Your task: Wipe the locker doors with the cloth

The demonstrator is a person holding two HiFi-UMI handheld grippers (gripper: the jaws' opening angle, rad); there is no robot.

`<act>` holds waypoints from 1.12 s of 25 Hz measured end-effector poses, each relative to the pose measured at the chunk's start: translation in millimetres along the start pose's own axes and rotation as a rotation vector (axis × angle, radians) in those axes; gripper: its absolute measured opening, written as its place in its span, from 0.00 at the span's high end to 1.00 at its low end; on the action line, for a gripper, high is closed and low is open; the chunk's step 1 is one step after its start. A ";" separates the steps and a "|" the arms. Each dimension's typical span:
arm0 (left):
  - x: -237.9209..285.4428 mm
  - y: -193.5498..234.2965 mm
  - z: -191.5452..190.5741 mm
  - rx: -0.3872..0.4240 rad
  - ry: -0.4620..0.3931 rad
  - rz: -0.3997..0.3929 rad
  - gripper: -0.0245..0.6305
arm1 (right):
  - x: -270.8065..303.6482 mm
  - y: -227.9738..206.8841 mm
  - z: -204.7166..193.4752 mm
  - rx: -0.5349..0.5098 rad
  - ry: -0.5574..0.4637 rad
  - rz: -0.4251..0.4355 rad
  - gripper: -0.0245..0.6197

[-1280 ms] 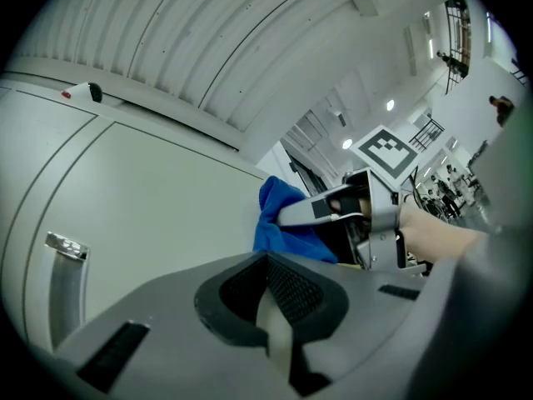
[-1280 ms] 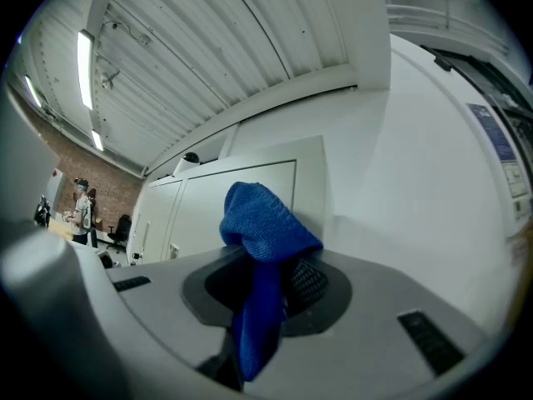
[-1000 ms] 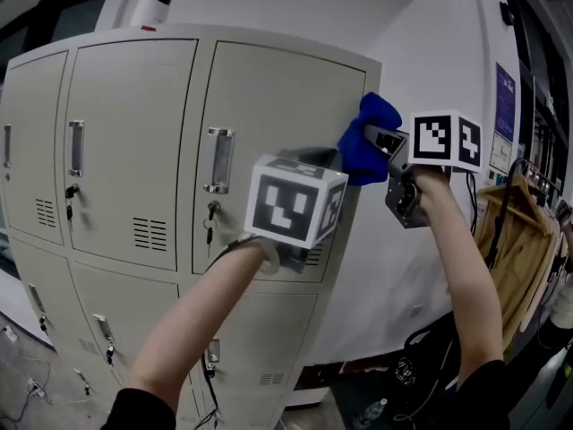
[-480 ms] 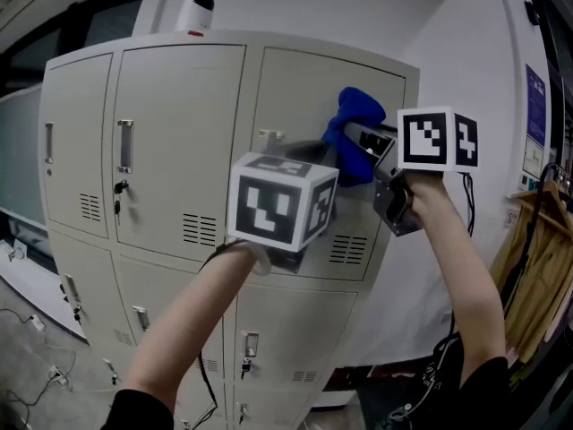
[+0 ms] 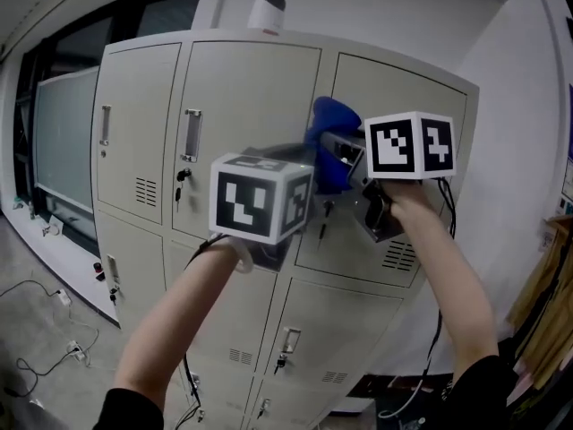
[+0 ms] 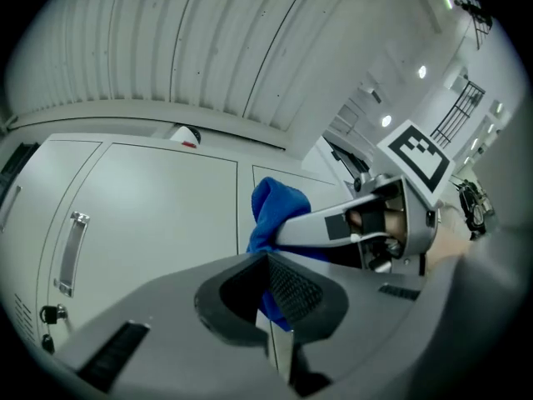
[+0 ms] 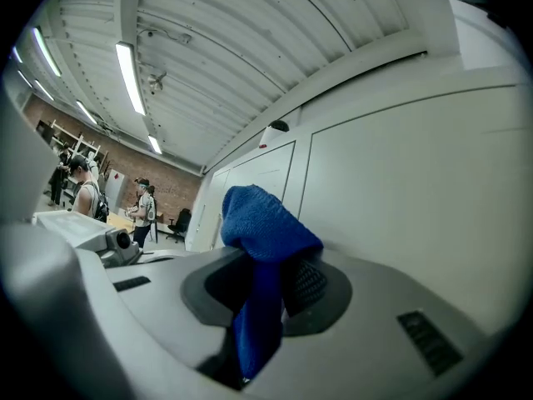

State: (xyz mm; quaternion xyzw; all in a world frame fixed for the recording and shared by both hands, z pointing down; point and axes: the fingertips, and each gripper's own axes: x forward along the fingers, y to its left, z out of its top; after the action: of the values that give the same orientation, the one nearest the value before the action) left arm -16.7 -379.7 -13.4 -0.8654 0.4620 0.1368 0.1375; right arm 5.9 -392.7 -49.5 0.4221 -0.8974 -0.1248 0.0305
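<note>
I get the head view facing the lockers (image 5: 242,88) from close by. Each gripper view sits just behind its own jaws, tilted up the doors (image 7: 433,182) toward the ceiling (image 7: 208,48). All three share the cloth (image 5: 327,125).

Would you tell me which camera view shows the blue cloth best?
The right gripper view: the blue cloth fills its centre, clamped in the right gripper. The head view shows it partly hidden by that gripper, at a locker door; the left gripper view shows it farther off, beyond the open left gripper.
</note>
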 end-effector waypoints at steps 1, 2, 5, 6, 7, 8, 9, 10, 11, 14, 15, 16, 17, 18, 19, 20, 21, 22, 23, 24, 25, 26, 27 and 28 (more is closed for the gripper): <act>-2.0 4.3 -0.7 -0.003 -0.001 0.006 0.95 | 2.9 -2.3 -2.3 -0.004 0.005 -0.011 0.84; -3.9 7.8 -0.8 -0.007 -0.005 0.010 0.95 | 4.6 -6.0 -4.5 -0.006 0.009 -0.022 0.84; -5.0 12.6 -1.2 -0.024 -0.010 0.008 0.95 | 1.8 -16.1 -6.7 0.013 0.007 -0.025 0.84; -3.6 12.4 -2.2 -0.025 -0.007 0.004 0.95 | -0.9 -18.6 -5.9 0.021 0.000 -0.022 0.84; -1.5 11.2 -3.7 -0.023 -0.004 0.000 0.95 | -4.0 -21.5 -5.2 0.023 -0.005 -0.022 0.84; 1.3 8.7 -5.8 -0.022 -0.001 -0.006 0.95 | -7.6 -25.2 -5.3 0.021 -0.007 -0.027 0.84; 4.4 4.9 -8.4 -0.023 0.001 -0.016 0.95 | -11.8 -29.7 -6.4 0.019 -0.006 -0.037 0.84; 7.9 0.1 -11.6 -0.026 0.003 -0.029 0.95 | -16.3 -34.8 -7.9 0.016 -0.004 -0.050 0.84; 11.4 -5.0 -15.0 -0.032 0.005 -0.042 0.95 | -20.8 -39.7 -9.5 0.014 -0.003 -0.062 0.84; 23.2 -22.5 -24.3 -0.042 0.015 -0.080 0.95 | -35.6 -53.1 -12.4 0.014 -0.006 -0.089 0.84; 27.3 -29.3 -26.6 -0.043 0.017 -0.093 0.95 | -41.5 -57.6 -13.0 0.012 -0.007 -0.099 0.84; 31.3 -36.1 -28.7 -0.044 0.019 -0.106 0.95 | -47.6 -62.3 -13.8 0.009 -0.008 -0.109 0.84; 35.2 -42.6 -30.5 -0.046 0.019 -0.119 0.95 | -53.6 -66.9 -14.6 0.007 -0.009 -0.118 0.84; 39.0 -48.7 -31.9 -0.049 0.019 -0.131 0.95 | -59.3 -71.7 -15.5 0.007 -0.010 -0.125 0.84; 42.8 -54.3 -33.1 -0.053 0.018 -0.142 0.95 | -64.9 -76.7 -16.3 0.007 -0.010 -0.133 0.84; 46.6 -59.6 -34.1 -0.055 0.018 -0.149 0.95 | -70.6 -81.9 -17.1 0.009 -0.011 -0.140 0.84; 50.1 -64.0 -34.7 -0.046 0.019 -0.148 0.95 | -76.4 -87.3 -17.9 0.011 -0.012 -0.147 0.84; 53.0 -67.5 -34.9 -0.021 0.021 -0.136 0.95 | -82.5 -92.8 -18.8 0.015 -0.014 -0.152 0.84; 54.8 -70.5 -34.5 0.019 0.024 -0.119 0.95 | -88.6 -98.1 -19.7 0.021 -0.015 -0.157 0.84; 55.8 -73.3 -34.2 0.064 0.028 -0.103 0.95 | -94.8 -103.4 -20.7 0.028 -0.017 -0.161 0.84; 56.3 -76.3 -34.4 0.104 0.031 -0.092 0.95 | -101.1 -108.6 -21.6 0.036 -0.018 -0.167 0.84; 56.6 -78.9 -35.0 0.135 0.033 -0.087 0.95 | -107.6 -114.0 -22.5 0.043 -0.020 -0.174 0.84; 56.3 -80.8 -35.3 0.155 0.030 -0.087 0.95 | -114.2 -119.4 -23.4 0.047 -0.021 -0.183 0.84; 55.5 -81.6 -35.5 0.161 0.024 -0.093 0.95 | -120.9 -124.8 -24.7 0.048 -0.021 -0.195 0.84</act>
State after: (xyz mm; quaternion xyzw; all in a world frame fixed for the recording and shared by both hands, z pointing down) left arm 85.3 -391.2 8.3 -0.8737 0.4324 0.0824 0.2071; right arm 181.0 -381.6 -50.6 0.5065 -0.8552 -0.1098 -0.0014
